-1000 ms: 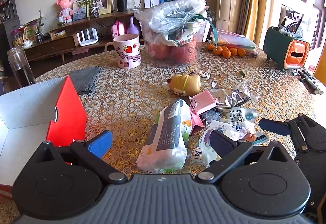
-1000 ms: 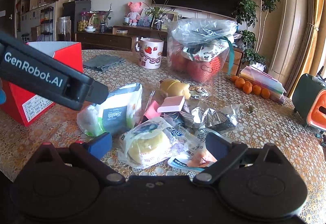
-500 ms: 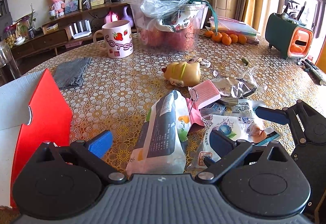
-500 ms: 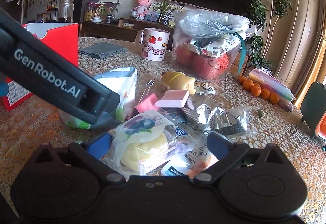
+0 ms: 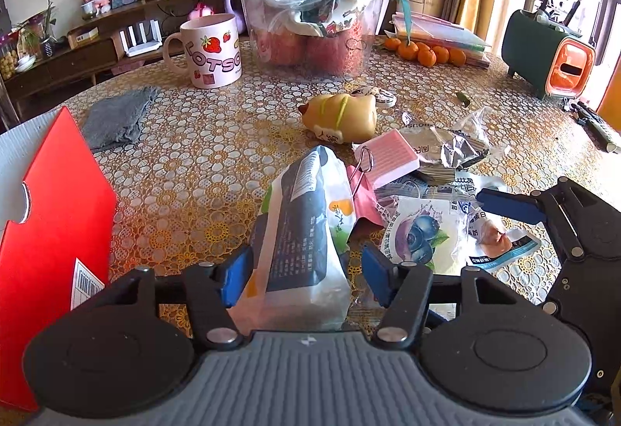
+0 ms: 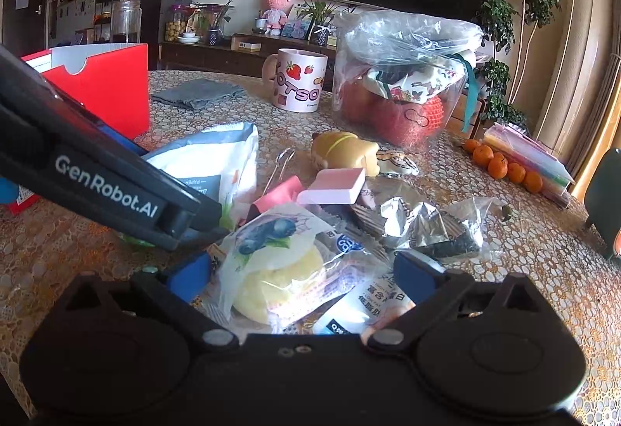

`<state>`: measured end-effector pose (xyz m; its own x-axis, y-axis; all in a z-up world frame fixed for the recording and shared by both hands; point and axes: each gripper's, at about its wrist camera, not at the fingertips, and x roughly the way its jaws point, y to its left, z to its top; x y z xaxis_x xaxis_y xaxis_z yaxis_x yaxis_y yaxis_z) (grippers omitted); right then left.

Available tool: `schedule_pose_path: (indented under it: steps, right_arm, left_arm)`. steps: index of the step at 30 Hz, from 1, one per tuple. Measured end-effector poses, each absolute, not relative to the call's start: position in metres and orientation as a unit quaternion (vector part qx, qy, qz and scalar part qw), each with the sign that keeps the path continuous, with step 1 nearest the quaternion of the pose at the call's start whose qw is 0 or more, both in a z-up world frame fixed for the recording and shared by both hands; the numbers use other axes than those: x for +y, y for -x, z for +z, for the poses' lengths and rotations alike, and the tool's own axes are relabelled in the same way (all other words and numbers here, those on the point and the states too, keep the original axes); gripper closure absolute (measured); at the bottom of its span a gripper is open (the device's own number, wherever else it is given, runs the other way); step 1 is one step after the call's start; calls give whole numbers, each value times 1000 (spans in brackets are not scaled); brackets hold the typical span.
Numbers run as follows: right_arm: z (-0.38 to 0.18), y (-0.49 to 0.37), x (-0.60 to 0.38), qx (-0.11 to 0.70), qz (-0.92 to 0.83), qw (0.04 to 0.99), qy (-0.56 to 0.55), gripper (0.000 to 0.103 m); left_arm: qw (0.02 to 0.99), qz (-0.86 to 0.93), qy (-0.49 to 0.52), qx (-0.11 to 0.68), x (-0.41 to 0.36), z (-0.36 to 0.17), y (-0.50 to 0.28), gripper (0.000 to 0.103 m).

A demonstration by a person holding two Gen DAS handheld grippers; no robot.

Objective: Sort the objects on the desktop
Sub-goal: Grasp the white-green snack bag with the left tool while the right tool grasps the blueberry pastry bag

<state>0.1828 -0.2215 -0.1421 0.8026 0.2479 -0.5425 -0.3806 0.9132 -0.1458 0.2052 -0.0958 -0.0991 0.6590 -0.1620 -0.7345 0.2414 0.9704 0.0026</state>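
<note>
Left gripper (image 5: 302, 276) is tipped down at the table, low in the frame. Its jaws have just been closing, with the grey-and-white snack bag (image 5: 306, 232) between them. The left blue pad looks to be touching the bag, but there's a sliver of gap at the right pad, so it's not clamped yet.

Right gripper (image 6: 302, 274) is angled down more gently with its jaws spread wide, straddling the blueberry bun packet (image 6: 279, 271) without pinching it. In the left view it pokes in from the right edge.

Containers: red box (image 5: 50, 216) at the left edge, can't see its inside. The clear tub (image 5: 314, 26), upper middle, holds red fruit under a crumpled plastic bag. Strawberry mug (image 5: 211, 51) stands left of it, contents hidden.

The other packets sit in a pile centre-right on the lace tablecloth (image 5: 186, 162).
</note>
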Motion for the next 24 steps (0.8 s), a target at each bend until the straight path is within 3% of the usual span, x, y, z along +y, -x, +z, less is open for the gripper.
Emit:
schedule_pose_path:
  steps: [2,10,12,17,19,20,23,24]
  right_arm:
    - [-142,-183,-222,267,168,941,124,6]
    - [-138,-181,-223,267,171,942,112,22]
    - [-135,-178,-224,267,183,940,104,43]
    - [-130,-171,-221,264,180,941,108,54]
    - [-127,-168,-223,259,180,943,104,84]
    - [-124,-167,-224,256,181,944,101,88]
    - [-121,-168,-223,263,180,942,102,86]
    - [-121,-168,-223,265,176,943,100,80]
  left_arm:
    - [907,-112,-48,402,-96,-101,-206,55]
    - [911,-112,-56,393,-95,-98,-202,69]
    - [912,-112,-59,390,-96,-97,-200,69]
    - [915,-113,-57,383,-95,-93,-197,72]
    - [917,-113,-61,378,-95,-91,-194,73]
    - [917,-113,-63,377,-95,-91,-194,73]
    - [918,-111,-55,378,-92,-89,-191,74]
    - [919,-109,-51,376,-90,-88,-190,74]
